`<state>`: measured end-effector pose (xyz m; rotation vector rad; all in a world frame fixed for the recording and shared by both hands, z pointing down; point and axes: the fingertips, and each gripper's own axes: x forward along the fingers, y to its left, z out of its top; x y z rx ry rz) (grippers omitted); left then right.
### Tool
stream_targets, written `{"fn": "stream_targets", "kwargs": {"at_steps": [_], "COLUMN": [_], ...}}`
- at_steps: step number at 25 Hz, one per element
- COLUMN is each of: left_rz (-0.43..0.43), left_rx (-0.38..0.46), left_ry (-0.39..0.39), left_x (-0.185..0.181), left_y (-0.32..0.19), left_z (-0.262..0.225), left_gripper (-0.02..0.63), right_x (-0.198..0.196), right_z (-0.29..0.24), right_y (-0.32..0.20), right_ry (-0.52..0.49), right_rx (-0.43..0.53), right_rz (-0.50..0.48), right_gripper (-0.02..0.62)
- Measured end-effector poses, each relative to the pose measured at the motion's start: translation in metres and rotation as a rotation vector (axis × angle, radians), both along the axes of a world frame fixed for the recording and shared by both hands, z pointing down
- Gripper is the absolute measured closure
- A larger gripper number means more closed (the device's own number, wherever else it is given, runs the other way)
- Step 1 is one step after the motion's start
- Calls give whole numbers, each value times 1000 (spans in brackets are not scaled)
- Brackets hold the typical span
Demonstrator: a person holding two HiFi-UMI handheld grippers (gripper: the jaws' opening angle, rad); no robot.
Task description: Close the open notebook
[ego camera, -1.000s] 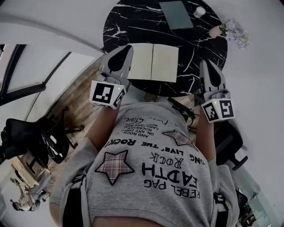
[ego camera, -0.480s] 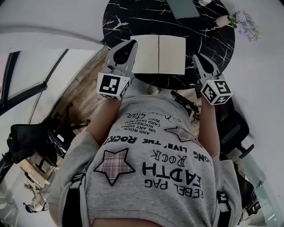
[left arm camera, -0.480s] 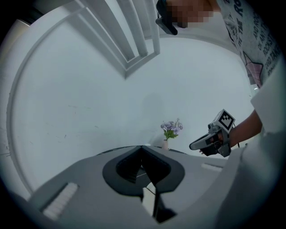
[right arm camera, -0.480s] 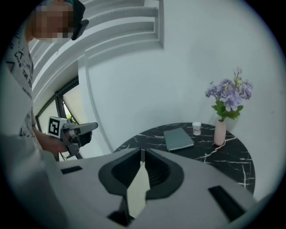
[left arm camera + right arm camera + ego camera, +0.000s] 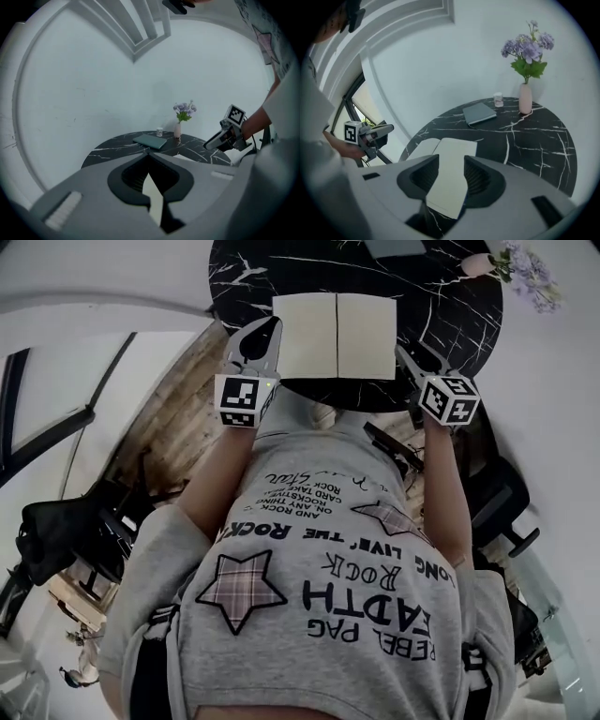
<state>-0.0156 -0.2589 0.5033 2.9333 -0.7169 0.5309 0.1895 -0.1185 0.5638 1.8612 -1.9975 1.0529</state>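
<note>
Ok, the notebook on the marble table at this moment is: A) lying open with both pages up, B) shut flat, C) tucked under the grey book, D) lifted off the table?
A: the notebook lies open and flat on the table, both blank pages facing up; the grey book lies apart from it, farther back.

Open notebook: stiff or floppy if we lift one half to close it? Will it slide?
Probably fairly stiff: the open notebook lies flat, neither half curling. Likely light, so an edge push may slide it across the smooth table instead of flipping it; its near edge lies close to the rim.
</note>
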Motion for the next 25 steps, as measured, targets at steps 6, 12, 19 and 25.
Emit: {"fn": "stream_targets", "kwargs": {"at_steps": [6,12,19,25], "left_rz": [7,41,20,-3], "left_rx": [-39,-58,-131,-150], "left_ry": [-71,-142,-158,-161], "left_x": [-7,-4,-9,-14], "left_y": [8,19,22,20], "left_z": [38,66,91,99], "left_gripper": [597,596,595,591], "right_x": [-5,-11,-24,-23], "right_z": [37,66,79,84], "right_y": [9,13,18,21], "right_ry": [-16,17,-18,-14], "right_rx": [-107,-190,-236,-259], "right_rz": [-21,-60,-91,-83], "right_gripper": [439,423,411,411]}}
